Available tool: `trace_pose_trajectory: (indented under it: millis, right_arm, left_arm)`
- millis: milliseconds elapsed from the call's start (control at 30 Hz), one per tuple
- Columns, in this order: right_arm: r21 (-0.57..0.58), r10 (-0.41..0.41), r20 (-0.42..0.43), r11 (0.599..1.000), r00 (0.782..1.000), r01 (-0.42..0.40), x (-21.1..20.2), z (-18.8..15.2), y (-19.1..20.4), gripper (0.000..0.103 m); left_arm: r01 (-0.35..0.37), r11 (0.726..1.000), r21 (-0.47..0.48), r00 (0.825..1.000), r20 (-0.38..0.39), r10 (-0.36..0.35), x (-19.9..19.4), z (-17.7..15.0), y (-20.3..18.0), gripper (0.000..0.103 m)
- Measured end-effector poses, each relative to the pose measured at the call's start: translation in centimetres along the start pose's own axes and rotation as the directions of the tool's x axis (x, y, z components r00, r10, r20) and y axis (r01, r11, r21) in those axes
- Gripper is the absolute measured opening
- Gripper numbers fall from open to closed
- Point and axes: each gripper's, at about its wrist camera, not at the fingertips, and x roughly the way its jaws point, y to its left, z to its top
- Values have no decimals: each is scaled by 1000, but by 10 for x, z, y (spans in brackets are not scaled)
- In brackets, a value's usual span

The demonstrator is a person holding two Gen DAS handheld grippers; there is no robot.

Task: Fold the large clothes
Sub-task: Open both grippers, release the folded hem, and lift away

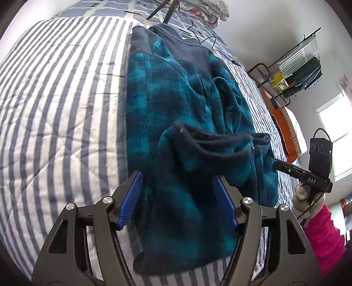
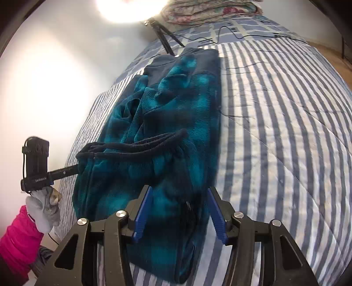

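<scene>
- Nearest us, in the left wrist view, our left tongs (image 1: 178,198) stand wide open, blue pads on either side of the near end of the teal plaid fleece (image 1: 176,114), gripping nothing.
- In the right wrist view our right tongs (image 2: 179,211) are likewise spread wide over the same near end of the fleece (image 2: 167,123), pads clear of the cloth as far as we can tell.
- The fleece lies folded in a long strip on the striped quilt (image 1: 61,99) of the bed, running from 6 o'clock toward 12, its dark hem (image 1: 211,140) raised mid-strip.
- At 12 o'clock, tripod legs (image 1: 162,11) and a black cable (image 1: 204,41) rest on the bed.
- Beyond, a folded floral blanket (image 2: 211,11).
</scene>
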Motion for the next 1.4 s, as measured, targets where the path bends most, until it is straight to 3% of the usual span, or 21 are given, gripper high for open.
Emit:
trace_pose_trajectory:
  millis: [33, 67, 100, 133, 233, 333, 400, 467, 567, 633, 733, 833, 1000, 1200, 1233, 1267, 1333, 1400]
  right_arm:
    - [-10, -7, -5, 1000, 1000, 7, 4, 1, 2, 41]
    - [-21, -19, -12, 1000, 1000, 19, 5, 1, 4, 26]
    - [-31, -34, -20, 999, 999, 33, 7, 1, 7, 21]
    - [-40, -43, -18, 998, 999, 42, 7, 0, 11, 15]
    - [-103, -84, 35, 991, 996, 87, -4, 0, 25, 13]
    - [-56, -135, -5, 989, 991, 135, 10, 1, 12, 12]
    - [-67, -163, -25, 985, 986, 161, 20, -1, 12, 13]
    - [-113, -180, -16, 978, 984, 177, 14, 0, 19, 20]
    - [-116, -212, 82, 969, 974, 220, -13, 0, 25, 29]
    - [-134, -219, 169, 961, 961, 243, -32, -3, 33, 32]
    - [-206, -134, 195, 963, 972, 174, -37, -5, 52, 31]
    - [-263, -104, 164, 954, 981, 145, -25, -6, 72, 31]
    - [-295, -37, 84, 954, 996, 61, -4, -7, 86, 31]
    - [-318, -8, 50, 948, 999, 23, 15, -9, 95, 31]
    - [-320, -14, 47, 947, 999, 28, 18, -10, 96, 31]
    - [-324, -17, 44, 946, 999, 30, 19, -10, 97, 31]
    - [-355, -105, 76, 927, 992, 125, 29, -11, 97, 26]
    - [-349, -272, 69, 895, 960, 279, 52, -10, 79, 19]
  left_arm:
    - [-1, 1000, -1, 1000, 2, 1, 2, 2, -2, 56]
    - [-12, 1000, 4, 1000, -3, 12, 3, 4, -5, 37]
    - [-34, 999, 8, 999, -5, 35, 3, 5, -9, 16]
    - [-41, 999, 1, 999, 3, 41, 0, 5, -11, 12]
    - [-70, 997, -43, 996, 49, 72, -12, 7, -10, 12]
    - [-156, 984, -86, 988, -4, 156, 10, 9, 7, 12]
    - [-166, 984, -69, 986, 0, 167, 19, 8, 7, 15]
    - [-174, 984, -39, 985, 1, 174, 14, 10, 0, 17]
    - [-167, 985, -33, 983, 72, 169, -11, 10, -7, 33]
    - [-158, 987, -1, 978, 135, 156, -32, 7, -15, 35]
    - [-120, 989, 92, 984, 143, 106, -42, 2, -32, 35]
    - [-121, 983, 138, 987, 123, 104, -42, 1, -37, 35]
    - [-20, 999, 29, 1000, 18, 20, -34, -3, -2, 36]
    - [70, 995, -77, 994, -74, -76, -18, -29, 31, 36]
    - [79, 994, -77, 993, -79, -85, -16, -30, 30, 32]
    - [77, 995, -62, 993, -83, -82, -15, -31, 26, 15]
    - [15, 1000, -22, 997, -72, -17, -20, -33, 17, 13]
    - [-1, 997, -78, 997, -76, -4, -21, -38, 23, 13]
